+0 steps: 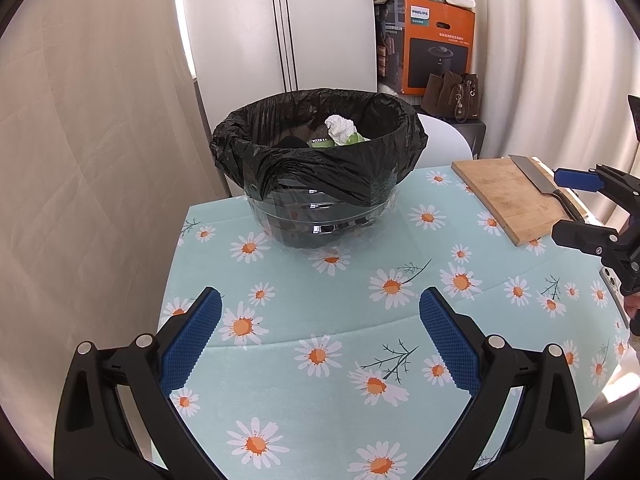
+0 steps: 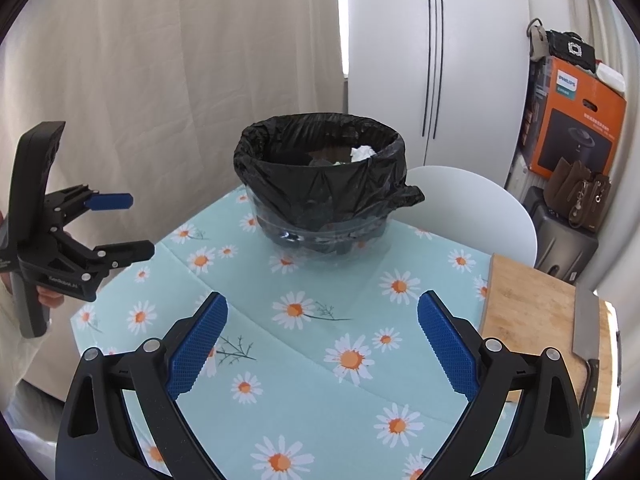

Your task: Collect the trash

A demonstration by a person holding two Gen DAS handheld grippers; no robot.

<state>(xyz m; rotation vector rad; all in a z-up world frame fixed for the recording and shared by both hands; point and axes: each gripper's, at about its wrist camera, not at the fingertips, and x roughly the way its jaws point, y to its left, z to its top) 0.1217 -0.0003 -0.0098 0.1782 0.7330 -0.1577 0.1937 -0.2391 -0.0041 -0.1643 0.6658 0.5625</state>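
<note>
A clear bin (image 1: 320,228) (image 2: 324,236) lined with a black bag stands at the far side of the daisy-patterned table (image 1: 320,320) (image 2: 320,340). Inside it lie a crumpled white tissue (image 1: 340,128) (image 2: 362,153) and some green scraps (image 1: 320,143). My left gripper (image 1: 320,308) (image 2: 138,226) hovers open over the tablecloth in front of the bin, nothing between its blue pads. My right gripper (image 2: 322,312) (image 1: 558,204) is also open and holds nothing, off to the right of the left one.
A wooden cutting board (image 1: 516,200) (image 2: 532,316) with a cleaver (image 1: 536,176) (image 2: 586,336) on it lies at the table's right. A white chair (image 2: 472,208) stands behind the table. Curtains hang at the left, a cabinet and an orange box (image 1: 436,44) at the back.
</note>
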